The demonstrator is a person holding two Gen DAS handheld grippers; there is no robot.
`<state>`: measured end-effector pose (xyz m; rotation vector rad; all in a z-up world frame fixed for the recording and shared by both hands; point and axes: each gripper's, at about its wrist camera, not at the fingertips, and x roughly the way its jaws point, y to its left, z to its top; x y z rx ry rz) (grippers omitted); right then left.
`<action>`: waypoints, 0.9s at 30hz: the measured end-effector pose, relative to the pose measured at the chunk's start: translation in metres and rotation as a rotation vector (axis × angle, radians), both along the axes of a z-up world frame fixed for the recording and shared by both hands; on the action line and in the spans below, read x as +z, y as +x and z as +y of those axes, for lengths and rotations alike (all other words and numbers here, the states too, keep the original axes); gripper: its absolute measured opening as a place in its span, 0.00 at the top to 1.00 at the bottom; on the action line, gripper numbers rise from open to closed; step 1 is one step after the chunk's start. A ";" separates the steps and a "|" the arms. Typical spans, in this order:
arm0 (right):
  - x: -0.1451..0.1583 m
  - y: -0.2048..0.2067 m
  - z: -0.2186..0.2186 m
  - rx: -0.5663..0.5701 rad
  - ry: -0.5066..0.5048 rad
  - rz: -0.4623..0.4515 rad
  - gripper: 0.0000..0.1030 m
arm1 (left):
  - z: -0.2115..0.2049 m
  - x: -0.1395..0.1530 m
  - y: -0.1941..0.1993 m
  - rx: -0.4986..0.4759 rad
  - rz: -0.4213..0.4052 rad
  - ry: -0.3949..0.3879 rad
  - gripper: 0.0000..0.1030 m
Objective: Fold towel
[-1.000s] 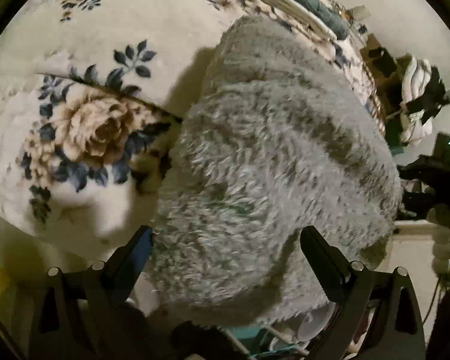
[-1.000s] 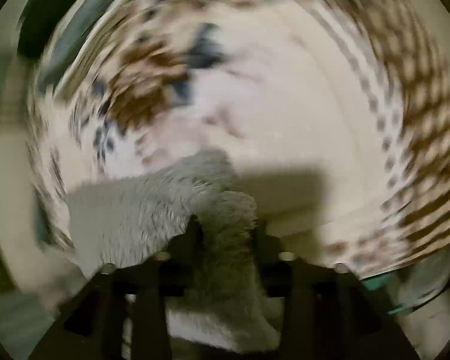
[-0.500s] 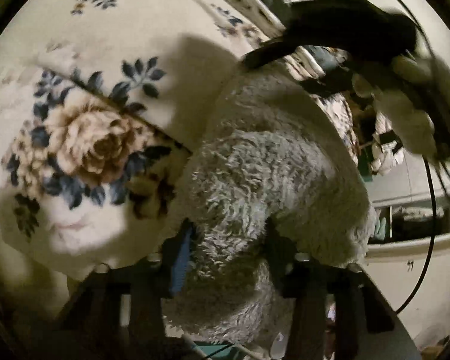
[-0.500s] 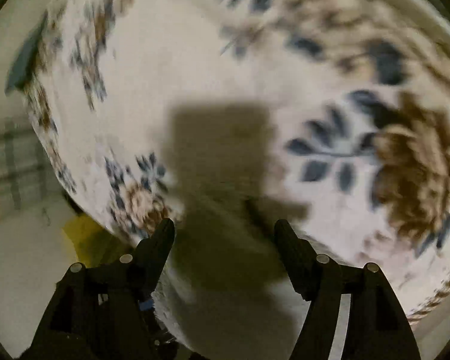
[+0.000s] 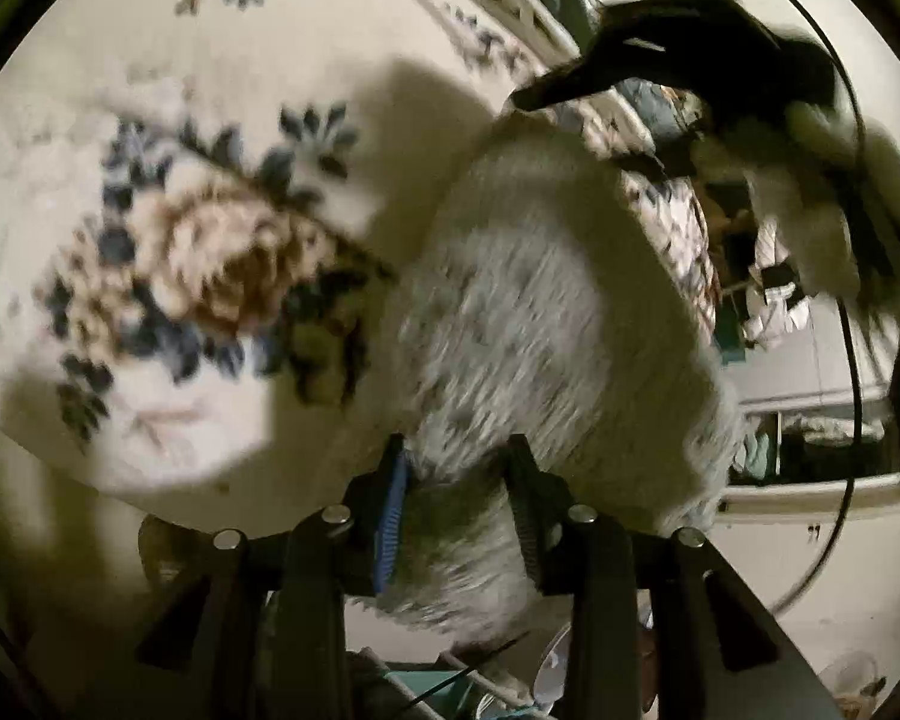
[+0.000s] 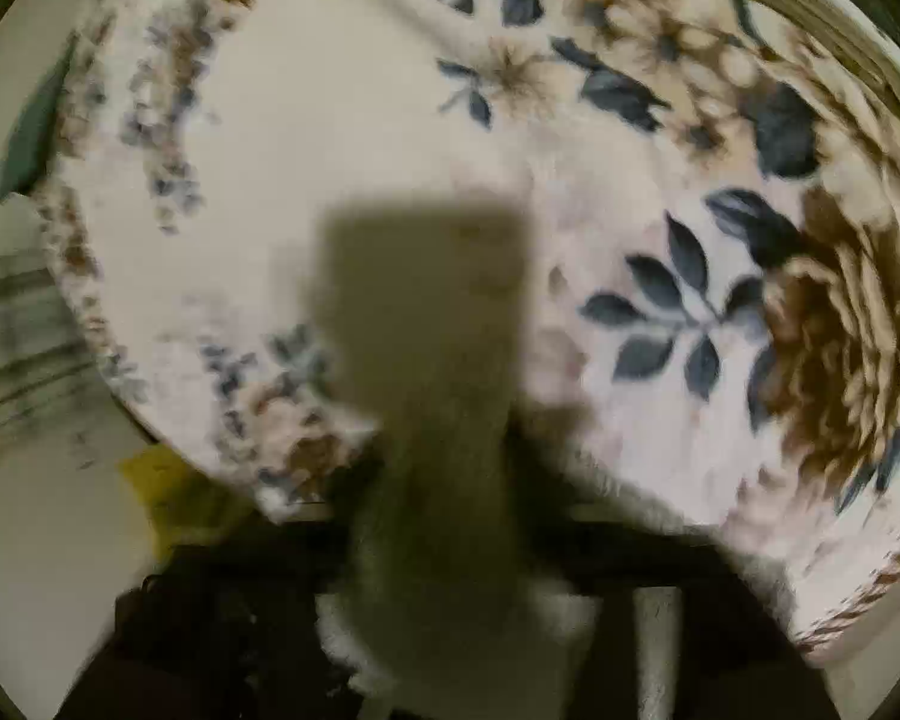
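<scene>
Grey fleece: the towel is a shaggy grey bundle lying on a flowered blanket, filling the centre and lower right of the left wrist frame.
Left tool: its jaws are closing, pinched on the near edge of the towel, pile bulging between the pads.
Right tool: seen blurred at the upper right of the left view, above the towel's far end; its jaws are opening, and in its own view they are too smeared to make out, with a dim grey strip of towel at lower centre.
Done so far: the towel looks bunched or doubled, not spread flat.
Left to do: probably squaring the edges and at least one more fold.
</scene>
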<state>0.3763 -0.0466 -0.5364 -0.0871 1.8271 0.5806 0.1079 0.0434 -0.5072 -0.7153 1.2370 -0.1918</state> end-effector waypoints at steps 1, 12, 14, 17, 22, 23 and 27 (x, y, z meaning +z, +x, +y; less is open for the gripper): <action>0.017 -0.002 -0.013 -0.033 0.044 -0.030 0.09 | 0.001 0.012 0.006 0.016 -0.010 0.025 0.66; 0.081 -0.121 -0.285 -0.716 0.048 -0.222 0.10 | -0.073 0.070 0.099 -0.114 -0.118 0.156 0.17; 0.065 -0.161 -0.322 -0.868 0.104 -0.168 0.21 | -0.099 0.064 0.116 -0.195 -0.110 0.200 0.17; 0.029 -0.196 -0.325 -0.907 0.136 -0.079 0.39 | -0.124 0.035 0.132 -0.278 -0.051 0.310 0.17; -0.027 -0.191 -0.301 -0.826 0.078 -0.115 0.40 | -0.121 0.004 0.141 -0.296 -0.023 0.386 0.17; -0.042 -0.189 -0.303 -0.835 0.058 -0.113 0.40 | -0.118 0.002 0.144 -0.293 -0.028 0.374 0.17; -0.077 -0.180 -0.311 -0.842 0.060 -0.107 0.28 | -0.115 -0.009 0.153 -0.301 -0.033 0.362 0.17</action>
